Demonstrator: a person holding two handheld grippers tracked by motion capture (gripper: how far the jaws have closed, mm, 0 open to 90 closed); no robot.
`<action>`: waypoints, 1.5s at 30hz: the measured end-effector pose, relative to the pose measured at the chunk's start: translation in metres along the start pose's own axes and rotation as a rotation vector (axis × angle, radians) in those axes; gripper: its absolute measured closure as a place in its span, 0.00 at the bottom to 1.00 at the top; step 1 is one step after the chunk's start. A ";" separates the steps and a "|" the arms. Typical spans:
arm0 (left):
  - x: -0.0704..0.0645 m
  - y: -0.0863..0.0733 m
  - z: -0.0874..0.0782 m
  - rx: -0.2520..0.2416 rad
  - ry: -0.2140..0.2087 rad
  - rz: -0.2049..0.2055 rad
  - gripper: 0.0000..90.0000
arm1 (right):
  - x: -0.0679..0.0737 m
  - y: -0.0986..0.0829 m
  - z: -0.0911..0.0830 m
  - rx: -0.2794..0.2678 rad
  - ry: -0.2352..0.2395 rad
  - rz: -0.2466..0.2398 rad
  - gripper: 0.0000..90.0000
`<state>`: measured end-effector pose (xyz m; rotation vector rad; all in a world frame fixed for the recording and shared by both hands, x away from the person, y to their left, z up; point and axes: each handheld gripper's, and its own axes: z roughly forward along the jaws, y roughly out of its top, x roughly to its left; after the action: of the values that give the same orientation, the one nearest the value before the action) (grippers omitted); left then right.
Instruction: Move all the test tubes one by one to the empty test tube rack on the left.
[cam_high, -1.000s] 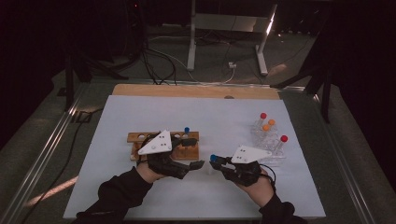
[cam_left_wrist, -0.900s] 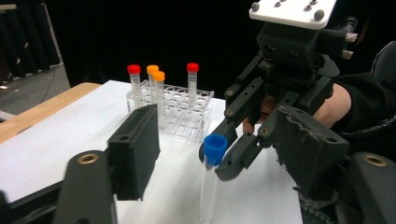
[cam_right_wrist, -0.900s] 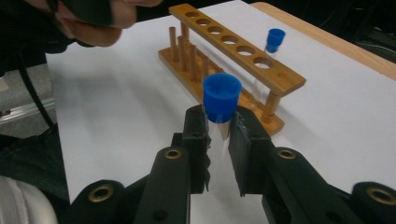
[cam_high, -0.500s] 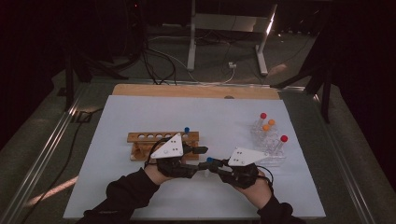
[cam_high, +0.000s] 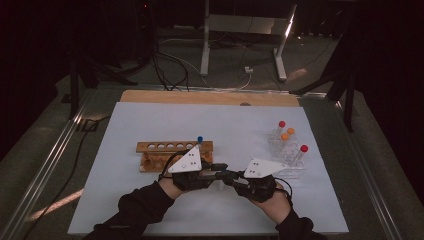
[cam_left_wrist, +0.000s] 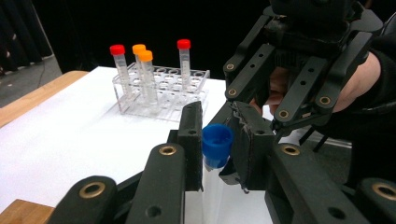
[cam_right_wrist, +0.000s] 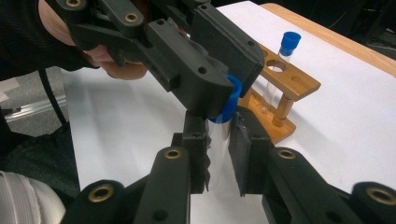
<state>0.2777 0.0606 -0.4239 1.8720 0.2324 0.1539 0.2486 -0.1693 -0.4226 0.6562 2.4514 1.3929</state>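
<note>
White tabletop (cam_high: 150, 200): one blue-capped tube (cam_left_wrist: 216, 144) held between both tools, left gripper (cam_high: 220, 167) closed on its cap, right gripper (cam_high: 231, 176) clamping its clear body. Beyond: one wooden rack (cam_high: 172, 152) holding one blue-capped tube; clear rack (cam_high: 287, 155), four tubes.

Dark room, grey floor (cam_high: 45, 150), metal stand (cam_high: 240, 30), cables (cam_high: 165, 65)

L claw (cam_high: 218, 167) & R claw (cam_high: 229, 174) meet tip-to-tip, both apparently clamped.
</note>
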 end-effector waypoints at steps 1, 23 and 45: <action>0.000 0.000 0.000 -0.004 -0.002 -0.002 0.85 | 0.000 0.000 0.000 -0.001 0.003 0.003 0.85; 0.025 0.029 -0.047 -0.042 0.113 0.007 0.86 | -0.017 -0.002 -0.017 -0.120 -0.077 0.088 0.18; 0.072 0.025 -0.080 -0.039 0.354 -0.065 0.86 | -0.020 -0.003 -0.026 -0.157 -0.107 0.073 0.01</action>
<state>0.3323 0.1446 -0.3763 1.7875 0.5284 0.4431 0.2545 -0.2003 -0.4115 0.7692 2.2301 1.5182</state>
